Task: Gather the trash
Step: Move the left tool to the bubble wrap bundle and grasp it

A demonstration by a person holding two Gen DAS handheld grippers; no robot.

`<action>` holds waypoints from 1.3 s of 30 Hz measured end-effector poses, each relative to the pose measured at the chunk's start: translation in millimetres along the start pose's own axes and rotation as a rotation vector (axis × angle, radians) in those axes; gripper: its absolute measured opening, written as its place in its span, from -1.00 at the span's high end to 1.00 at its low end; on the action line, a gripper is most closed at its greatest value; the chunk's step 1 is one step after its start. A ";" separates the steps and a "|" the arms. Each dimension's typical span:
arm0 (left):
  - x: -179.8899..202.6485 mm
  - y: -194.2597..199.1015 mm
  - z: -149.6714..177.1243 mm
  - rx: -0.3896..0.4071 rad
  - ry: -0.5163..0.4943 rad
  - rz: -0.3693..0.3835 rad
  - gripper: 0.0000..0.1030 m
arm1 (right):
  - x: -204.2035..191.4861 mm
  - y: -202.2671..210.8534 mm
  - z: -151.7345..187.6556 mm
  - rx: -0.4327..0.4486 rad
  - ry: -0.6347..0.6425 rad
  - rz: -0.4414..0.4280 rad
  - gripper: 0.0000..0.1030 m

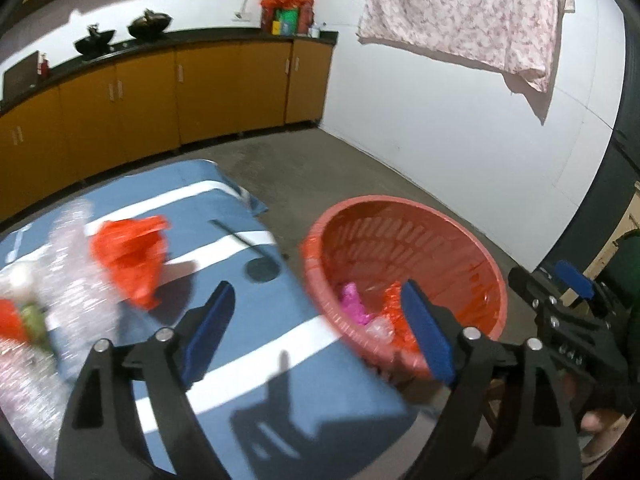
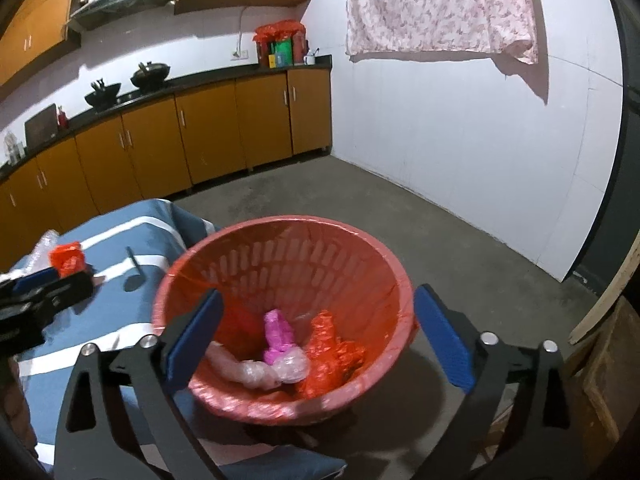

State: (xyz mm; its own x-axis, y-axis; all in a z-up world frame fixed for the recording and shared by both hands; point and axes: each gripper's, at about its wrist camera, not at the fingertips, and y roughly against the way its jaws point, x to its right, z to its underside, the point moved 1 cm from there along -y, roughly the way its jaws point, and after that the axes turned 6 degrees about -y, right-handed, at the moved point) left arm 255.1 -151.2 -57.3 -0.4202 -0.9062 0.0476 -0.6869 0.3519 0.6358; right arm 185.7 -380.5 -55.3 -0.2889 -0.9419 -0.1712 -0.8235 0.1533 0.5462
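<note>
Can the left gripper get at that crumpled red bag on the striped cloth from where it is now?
Probably yes. The left gripper is open and empty over the blue striped cloth, and the red plastic bag lies ahead to its left with nothing between them. Clear plastic wrap crowds the bag's far side.

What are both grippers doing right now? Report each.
Left gripper: open, holding nothing, over the table edge.
Right gripper: open, holding nothing, over the basket.

Dim indoor light; heavy fisheye bending with black corners; motion blur smears the crumpled red plastic bag (image 1: pixel 130 258).
</note>
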 end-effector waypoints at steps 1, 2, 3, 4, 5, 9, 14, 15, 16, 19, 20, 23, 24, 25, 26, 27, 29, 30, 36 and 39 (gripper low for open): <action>-3.5 9.4 4.1 0.008 -0.001 -0.012 -0.66 | -4.1 3.0 1.7 -0.004 0.000 -0.018 -0.90; -7.7 19.3 8.9 0.017 -0.001 -0.025 -0.67 | -10.6 6.4 4.1 -0.010 0.002 -0.038 -0.90; -13.3 30.9 15.2 0.028 0.003 -0.042 -0.67 | -16.0 8.1 5.5 -0.014 0.005 -0.051 -0.90; -19.9 41.8 21.3 0.035 0.008 -0.060 -0.68 | -23.5 10.5 7.9 -0.020 0.011 -0.069 -0.90; -26.5 49.3 26.5 0.040 0.013 -0.072 -0.68 | -30.0 12.8 10.2 -0.025 0.016 -0.082 -0.90; -61.8 92.4 51.0 0.074 0.046 -0.176 -0.68 | -69.5 23.6 23.0 -0.042 0.072 -0.156 -0.90; -113.5 136.4 78.2 0.105 0.100 -0.343 -0.68 | -126.3 40.3 40.0 -0.034 0.185 -0.232 -0.90; -126.2 144.6 84.8 0.105 0.125 -0.377 -0.68 | -136.6 43.8 43.0 -0.028 0.208 -0.243 -0.90; -138.5 151.5 91.8 0.104 0.153 -0.406 -0.68 | -144.9 47.0 45.6 -0.023 0.226 -0.251 -0.90; -170.8 163.1 112.2 0.081 0.239 -0.454 -0.68 | -165.1 54.4 52.1 -0.018 0.266 -0.275 -0.90; -180.9 165.2 119.5 0.073 0.265 -0.464 -0.68 | -170.2 55.8 53.9 -0.019 0.275 -0.280 -0.90; -204.8 163.9 137.6 0.036 0.316 -0.483 -0.68 | -182.4 58.9 59.8 -0.025 0.296 -0.289 -0.90; -210.5 163.5 140.4 0.031 0.329 -0.482 -0.68 | -185.8 60.2 61.3 -0.026 0.303 -0.290 -0.90; -217.6 162.3 142.5 0.029 0.346 -0.476 -0.68 | -188.5 61.1 61.6 -0.026 0.310 -0.290 -0.90; -226.3 160.5 144.0 0.026 0.367 -0.464 -0.68 | -190.4 63.0 63.2 -0.025 0.317 -0.288 -0.90; -231.6 159.0 145.4 0.022 0.386 -0.455 -0.68 | -191.9 64.6 64.9 -0.023 0.325 -0.284 -0.90; -247.8 154.9 148.0 0.018 0.444 -0.405 -0.68 | -194.0 66.1 67.1 -0.020 0.337 -0.278 -0.90; -251.3 154.2 150.7 0.019 0.463 -0.387 -0.68 | -194.6 66.4 67.6 -0.018 0.344 -0.274 -0.90; -267.0 143.2 151.5 0.021 0.496 -0.286 -0.43 | -198.2 66.8 70.5 -0.021 0.358 -0.260 -0.90; -267.0 139.7 149.6 0.016 0.497 -0.264 -0.11 | -201.3 68.7 72.3 -0.016 0.372 -0.257 -0.90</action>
State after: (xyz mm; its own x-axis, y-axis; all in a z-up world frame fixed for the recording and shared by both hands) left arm 182.6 175.0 -96.5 0.0945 -0.9642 0.2476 -0.7412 0.0979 0.6641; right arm 152.0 -158.7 -42.6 0.1220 -0.9925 0.0021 -0.8369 -0.1017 0.5378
